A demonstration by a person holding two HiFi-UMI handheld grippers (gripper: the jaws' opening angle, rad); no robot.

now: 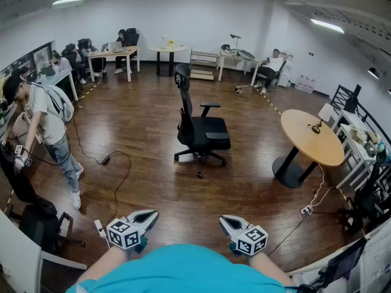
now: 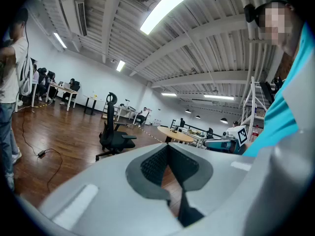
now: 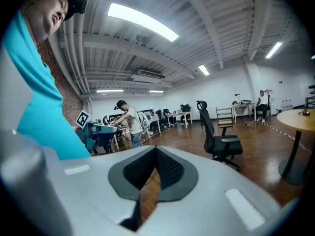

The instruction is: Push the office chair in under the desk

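Nothing of the job looks done yet. The office chair (image 1: 198,133) stands alone out in the middle of the wooden floor (image 1: 140,121), well away from every wall. Its seat faces the round table (image 1: 311,140) over toward the right edge of the room, and the two are well apart. The nearest long desk (image 1: 116,52) sits far off along the back wall, and I cannot tell which desk the chair is meant for.

The person stands at the near edge of the floor, well short of the chair, with both tools held low and level in front. The left gripper (image 1: 146,216) has its jaws together with nothing between them, and the right gripper (image 1: 228,222) is closed and empty too. Neither touches the chair.

By my reckoning everything remains: walking up, getting behind the backrest, and rolling the chair to its desk. A cable (image 1: 107,159) trails across the floor to the chair's left.
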